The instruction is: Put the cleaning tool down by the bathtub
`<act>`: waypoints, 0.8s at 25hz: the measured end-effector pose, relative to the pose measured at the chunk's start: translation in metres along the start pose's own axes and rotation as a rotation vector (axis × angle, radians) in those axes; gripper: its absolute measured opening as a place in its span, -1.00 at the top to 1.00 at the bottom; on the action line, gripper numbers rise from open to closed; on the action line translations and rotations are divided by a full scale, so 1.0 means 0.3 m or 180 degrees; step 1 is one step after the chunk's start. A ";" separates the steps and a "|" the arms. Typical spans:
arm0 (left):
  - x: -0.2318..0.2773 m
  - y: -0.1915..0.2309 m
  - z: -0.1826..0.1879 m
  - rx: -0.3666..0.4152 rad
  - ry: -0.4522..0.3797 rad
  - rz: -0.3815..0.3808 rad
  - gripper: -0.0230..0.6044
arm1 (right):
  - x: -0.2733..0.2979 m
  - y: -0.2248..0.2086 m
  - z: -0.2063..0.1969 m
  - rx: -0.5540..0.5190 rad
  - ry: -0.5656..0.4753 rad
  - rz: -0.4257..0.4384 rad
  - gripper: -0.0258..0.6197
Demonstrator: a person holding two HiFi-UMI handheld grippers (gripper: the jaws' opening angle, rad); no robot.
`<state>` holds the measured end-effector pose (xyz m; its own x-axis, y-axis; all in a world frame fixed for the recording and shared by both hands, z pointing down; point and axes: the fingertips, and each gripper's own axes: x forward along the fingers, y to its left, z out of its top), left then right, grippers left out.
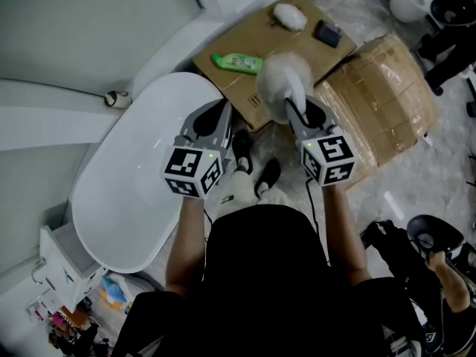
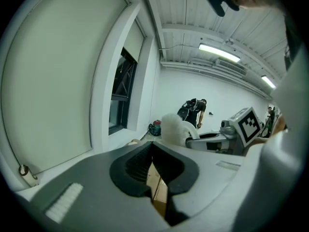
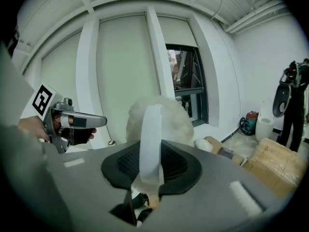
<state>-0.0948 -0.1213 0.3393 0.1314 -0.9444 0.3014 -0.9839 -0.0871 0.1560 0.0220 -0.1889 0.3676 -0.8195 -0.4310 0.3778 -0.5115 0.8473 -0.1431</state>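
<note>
The cleaning tool (image 1: pixel 277 76) is a fluffy white duster head on a flat white handle (image 3: pixel 150 139). My right gripper (image 1: pixel 303 111) is shut on that handle, with the fluffy head (image 3: pixel 166 117) sticking out past the jaws above the flat cardboard. The white bathtub (image 1: pixel 111 162) lies at the left, its near end below my left gripper (image 1: pixel 210 117). The left gripper (image 2: pixel 152 148) has its pads together with nothing between them. From the left gripper view, the duster head (image 2: pixel 175 128) and the right gripper's marker cube (image 2: pixel 249 123) show to the right.
A flat cardboard sheet (image 1: pixel 253 39) carries a green bottle (image 1: pixel 238 62), a second white fluffy pad (image 1: pixel 290 15) and a small dark object (image 1: pixel 327 33). A wrapped cardboard box (image 1: pixel 383 95) stands to the right. My shoes (image 1: pixel 256 173) stand between tub and box. Another person (image 1: pixel 439 274) is at lower right.
</note>
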 end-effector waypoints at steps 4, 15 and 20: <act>0.020 0.044 -0.008 -0.0041 0.0018 -0.0027 0.93 | 0.070 0.017 -0.036 0.0027 0.0117 0.0026 0.63; 0.126 0.164 -0.049 -0.0130 0.0110 -0.0138 0.93 | 0.258 0.012 -0.153 -0.0089 0.0509 0.0027 0.63; 0.186 0.240 -0.063 -0.0172 0.0173 -0.0170 0.93 | 0.351 -0.002 -0.217 -0.0052 0.0682 0.0017 0.63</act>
<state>-0.1558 -0.1744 0.3851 0.1912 -0.9202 0.3417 -0.9676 -0.1182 0.2232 -0.0472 -0.2148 0.4670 -0.7475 -0.3522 0.5632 -0.5017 0.8550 -0.1313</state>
